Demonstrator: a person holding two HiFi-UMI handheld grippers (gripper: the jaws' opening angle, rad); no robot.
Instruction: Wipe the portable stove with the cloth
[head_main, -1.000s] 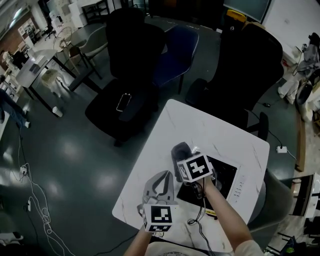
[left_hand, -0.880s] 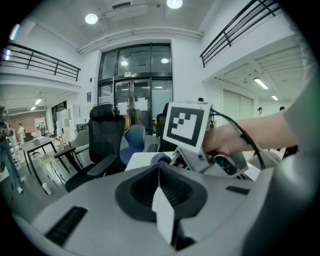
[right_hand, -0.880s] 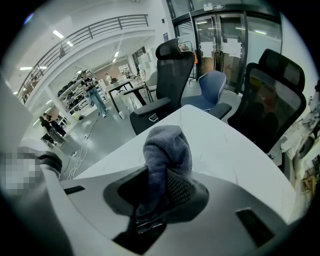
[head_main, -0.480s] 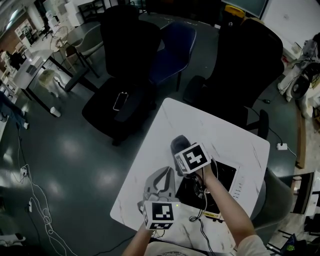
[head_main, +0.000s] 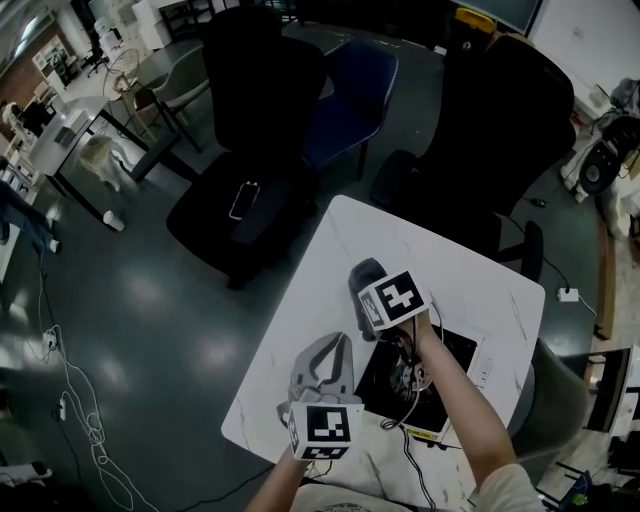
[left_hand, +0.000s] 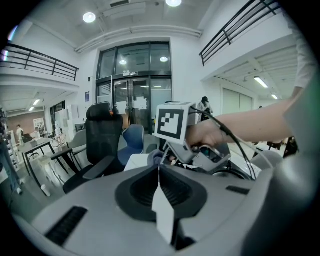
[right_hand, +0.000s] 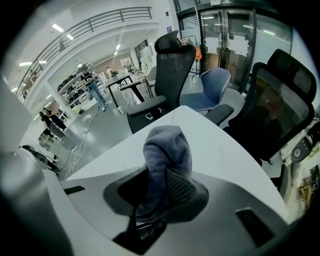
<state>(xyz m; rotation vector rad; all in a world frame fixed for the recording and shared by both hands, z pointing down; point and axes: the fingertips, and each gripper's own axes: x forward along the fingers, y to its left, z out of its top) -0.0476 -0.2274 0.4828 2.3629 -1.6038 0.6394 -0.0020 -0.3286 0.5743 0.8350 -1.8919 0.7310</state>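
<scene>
Since a moment ago, as the head view shows, the right gripper (head_main: 372, 292) has slid toward the far side of the table (head_main: 330, 240). It is shut tight on the cloth (head_main: 364, 275). The cloth is now over bare table, just past the corner of the stove (head_main: 455, 352). The stove lies partly under the arm. I think one wipe has just ended, so the cloth needs to come back onto the stove. The left gripper (head_main: 322, 368) waits just beside the stove, near the table's front edge.

In the left gripper view, its jaws are pressed together with nothing in them.

In the right gripper view, the jaws pinch the cloth, which sticks up in a lump. Only white table shows past it. No bowl, box or cup is on the table.
</scene>
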